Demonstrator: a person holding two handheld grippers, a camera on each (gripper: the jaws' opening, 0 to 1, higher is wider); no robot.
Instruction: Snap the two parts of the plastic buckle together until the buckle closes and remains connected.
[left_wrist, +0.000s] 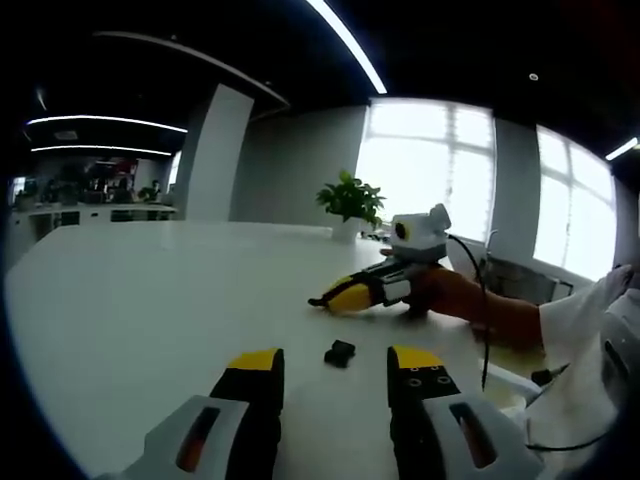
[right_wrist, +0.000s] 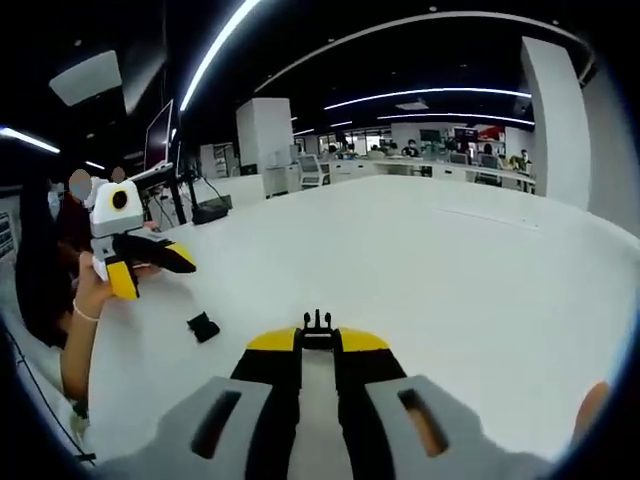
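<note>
A: Where are the two buckle parts?

B: One small black plastic buckle piece (left_wrist: 339, 352) lies loose on the white table (left_wrist: 150, 300); in the left gripper view it sits at about twelve o'clock from the gap between the jaws, just beyond the tips; in the right gripper view the same piece (right_wrist: 203, 326) lies at about ten o'clock from the jaw tips. The other part, a small black pronged buckle piece (right_wrist: 318, 323), stands pinched at the tips of the right gripper (right_wrist: 318, 345).

A: And the grippers themselves?

B: The left gripper (left_wrist: 335, 365), grey with yellow and black tips, has its jaws spread wide with nothing between them; it hovers near the loose piece. The right gripper's jaws are drawn almost together, clamped on the pronged piece; in the left gripper view it (left_wrist: 325, 300) rests low over the table at about one o'clock, held by a person's hand (left_wrist: 450, 295).

A: What could go wrong from here?

B: My judgement: the loose piece is small and flat, so wide jaws closing off-centre could skid it across the smooth table; a skewed grasp would leave its socket misaligned with the prongs, and pushing then could twist the pronged piece in its narrow tip grip, or give a half-latched buckle.
</note>
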